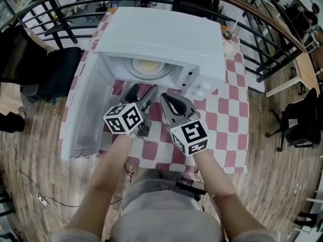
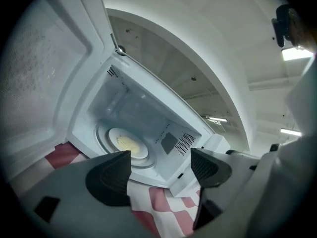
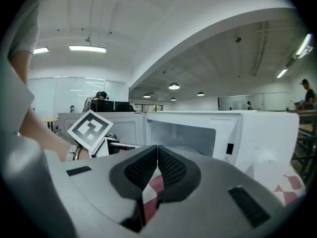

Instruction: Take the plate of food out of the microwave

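The microwave (image 1: 166,39) door (image 1: 83,117) stands fully open at the left, and the plate of food (image 1: 148,66) sits on the turntable inside the cavity, not yet touched. The left gripper (image 1: 143,95) is released, jaws spread with nothing between them. The right gripper (image 1: 170,102) is clenched on nothing, jaws pressed together; both hover over the red-and-white checked tablecloth (image 1: 229,120) just on the near side of the cavity opening. Judged status: access is complete; reaching in, grasping the plate rim and withdrawing the plate remain.
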`<state>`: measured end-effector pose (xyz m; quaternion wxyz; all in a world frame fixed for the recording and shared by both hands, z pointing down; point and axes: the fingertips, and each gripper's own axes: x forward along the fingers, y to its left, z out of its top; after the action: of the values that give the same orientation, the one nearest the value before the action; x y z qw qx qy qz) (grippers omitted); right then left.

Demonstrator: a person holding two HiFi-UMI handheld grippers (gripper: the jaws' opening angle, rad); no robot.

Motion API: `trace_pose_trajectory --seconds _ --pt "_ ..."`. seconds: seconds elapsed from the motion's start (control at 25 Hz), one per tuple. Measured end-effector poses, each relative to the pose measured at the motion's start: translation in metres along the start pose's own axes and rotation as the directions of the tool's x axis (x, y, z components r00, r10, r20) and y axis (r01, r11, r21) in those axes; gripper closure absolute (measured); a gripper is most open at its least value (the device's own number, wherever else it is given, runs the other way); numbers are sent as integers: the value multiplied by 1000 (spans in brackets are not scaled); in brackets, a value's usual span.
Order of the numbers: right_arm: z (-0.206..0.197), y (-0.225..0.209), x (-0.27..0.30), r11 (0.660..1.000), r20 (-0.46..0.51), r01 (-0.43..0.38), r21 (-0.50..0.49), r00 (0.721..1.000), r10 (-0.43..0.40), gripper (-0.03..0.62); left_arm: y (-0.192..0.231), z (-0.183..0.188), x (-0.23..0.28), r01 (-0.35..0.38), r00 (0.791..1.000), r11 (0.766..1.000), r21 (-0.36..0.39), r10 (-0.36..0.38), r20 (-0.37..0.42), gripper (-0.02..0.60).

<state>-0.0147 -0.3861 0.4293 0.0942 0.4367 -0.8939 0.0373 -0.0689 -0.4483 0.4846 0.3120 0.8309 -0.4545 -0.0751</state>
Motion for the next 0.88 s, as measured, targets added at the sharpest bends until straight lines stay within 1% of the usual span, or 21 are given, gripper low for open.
trace_pose_trajectory --seconds 0.12,0.24,0.32,0.44,0.6,0.72,0.88 --pt "-5 3 4 999 -9 -16 -44 1000 15 569 9 -7 6 0 1000 999 -51 0 -6 199" --pt "-7 1 9 999 -3 -3 -50 1000 3 569 18 -13 13 -12 1000 997 -81 10 -19 199" --pt "-8 -3 11 999 2 10 -40 1000 -10 569 27 -15 17 -30 999 992 -123 28 -18 201" --pt "-11 -11 15 1000 6 26 -9 1000 -26 569 38 -16 26 -47 999 978 -203 46 -9 201" --pt "-15 -23 18 998 7 51 38 999 -52 569 50 -23 37 -78 997 959 -271 72 -32 210" --pt "-17 -28 20 997 6 55 59 998 -55 569 62 -27 41 -115 993 933 -340 108 -39 216" --pt "-20 -30 23 996 0 51 67 999 -52 569 72 -31 51 -113 993 876 -469 113 -28 222"
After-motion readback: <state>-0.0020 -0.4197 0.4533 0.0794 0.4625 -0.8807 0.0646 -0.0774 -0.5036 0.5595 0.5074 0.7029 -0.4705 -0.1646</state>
